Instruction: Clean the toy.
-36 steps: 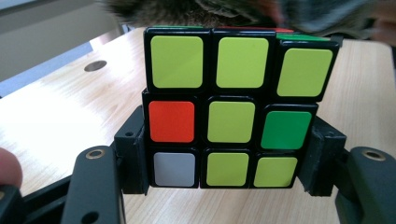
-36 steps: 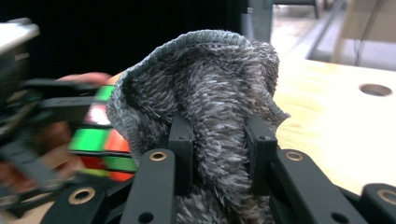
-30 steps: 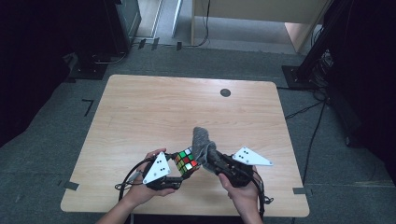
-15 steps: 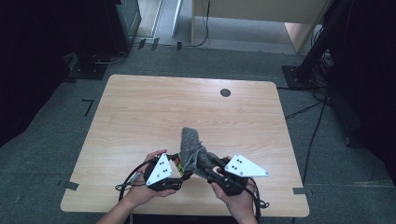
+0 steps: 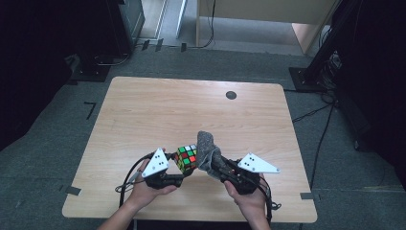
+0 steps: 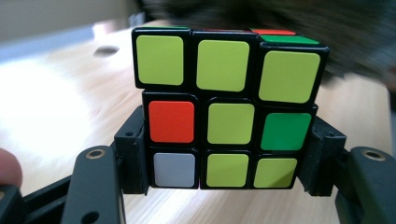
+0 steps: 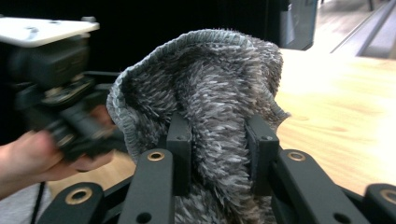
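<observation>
A scrambled puzzle cube is clamped between the jaws of my left gripper near the table's front edge. In the left gripper view the cube shows a mostly yellow-green face with one red, one green and one white sticker, and both pads press on its sides. My right gripper is shut on a fuzzy grey cloth, which stands up right beside the cube. In the right gripper view the cloth bunches between the two pads, with the left hand and gripper blurred behind it.
The wooden table has bare room across its middle and back. A small black round mark sits near the far edge. Dark equipment stands and cables lie on the floor around the table.
The right gripper swung the grey cloth left over the cube half a second ago, then drew it back right, so the cube's top shows again. The left hand stayed put.
</observation>
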`<control>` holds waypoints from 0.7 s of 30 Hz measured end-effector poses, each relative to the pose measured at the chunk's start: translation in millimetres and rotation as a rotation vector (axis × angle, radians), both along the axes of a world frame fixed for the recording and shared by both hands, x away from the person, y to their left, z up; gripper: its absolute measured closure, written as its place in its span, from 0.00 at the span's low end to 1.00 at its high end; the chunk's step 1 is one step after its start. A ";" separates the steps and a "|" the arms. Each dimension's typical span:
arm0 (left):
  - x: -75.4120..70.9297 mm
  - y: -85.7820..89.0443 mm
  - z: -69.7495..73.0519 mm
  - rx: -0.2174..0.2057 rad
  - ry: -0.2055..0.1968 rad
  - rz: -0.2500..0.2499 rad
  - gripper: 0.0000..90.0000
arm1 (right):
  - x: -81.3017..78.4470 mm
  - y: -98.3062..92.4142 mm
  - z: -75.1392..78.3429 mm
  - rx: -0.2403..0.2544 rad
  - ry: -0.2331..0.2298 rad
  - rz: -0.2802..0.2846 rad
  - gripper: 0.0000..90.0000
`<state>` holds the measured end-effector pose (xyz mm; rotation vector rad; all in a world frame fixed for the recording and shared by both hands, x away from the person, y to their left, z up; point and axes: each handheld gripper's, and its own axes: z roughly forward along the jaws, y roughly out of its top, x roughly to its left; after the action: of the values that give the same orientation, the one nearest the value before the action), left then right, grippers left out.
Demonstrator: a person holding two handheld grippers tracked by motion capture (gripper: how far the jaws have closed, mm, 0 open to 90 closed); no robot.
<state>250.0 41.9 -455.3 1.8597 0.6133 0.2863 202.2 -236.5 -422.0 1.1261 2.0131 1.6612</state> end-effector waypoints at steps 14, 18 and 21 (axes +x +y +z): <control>-7.8 -6.3 0.3 0.044 -0.036 -0.002 0.38 | 7.2 7.5 -17.8 -0.019 0.078 -0.122 0.76; -9.5 -8.1 -1.7 0.086 -0.061 0.015 0.38 | 2.0 3.0 -7.6 0.027 0.018 -0.110 0.76; -13.0 -9.6 0.2 0.036 -0.041 -0.025 0.38 | 0.9 14.4 -6.8 -0.010 0.016 -0.058 0.76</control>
<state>236.9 32.3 -455.1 1.8898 0.5597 0.3197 203.0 -222.1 -428.8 1.1864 1.9770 1.6179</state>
